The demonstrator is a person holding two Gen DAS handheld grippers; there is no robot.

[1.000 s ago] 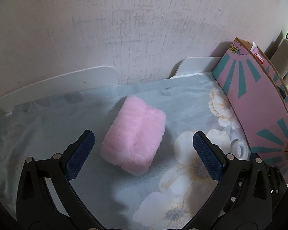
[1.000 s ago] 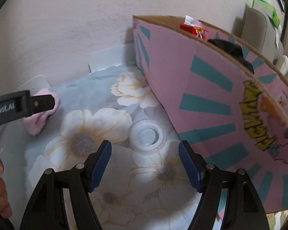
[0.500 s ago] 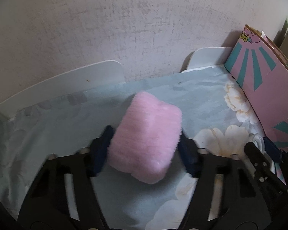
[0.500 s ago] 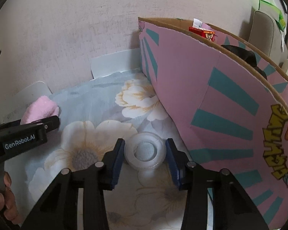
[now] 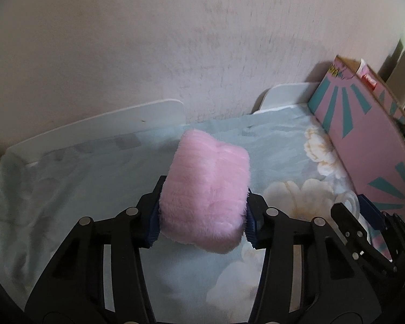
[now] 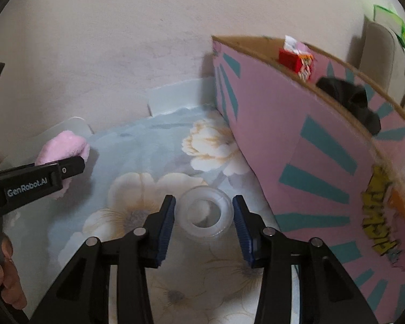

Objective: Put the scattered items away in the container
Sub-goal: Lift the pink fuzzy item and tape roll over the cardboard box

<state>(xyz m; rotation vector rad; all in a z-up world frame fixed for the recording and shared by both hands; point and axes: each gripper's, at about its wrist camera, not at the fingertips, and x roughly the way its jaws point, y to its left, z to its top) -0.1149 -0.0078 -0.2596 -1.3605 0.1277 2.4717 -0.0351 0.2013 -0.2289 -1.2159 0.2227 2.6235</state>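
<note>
My left gripper (image 5: 202,218) is shut on a pink fluffy pad (image 5: 206,189) and holds it just above the floral cloth. The pad also shows in the right wrist view (image 6: 64,148). My right gripper (image 6: 203,220) is shut on a clear tape roll (image 6: 206,214), which seems slightly raised off the cloth. The roll shows in the left wrist view (image 5: 349,199) too. The pink and teal cardboard box (image 6: 310,148) stands upright to the right of both grippers. It also shows in the left wrist view (image 5: 364,140).
A red carton (image 6: 297,60) and a black item (image 6: 351,102) sit inside the box. The pale blue floral cloth (image 6: 148,148) covers the surface. A wall (image 5: 175,40) rises close behind, with white boards (image 5: 94,132) along its foot.
Both grippers have closed: the left on the pink pad, the right on the tape roll. Both items now look lifted a little from the cloth.
</note>
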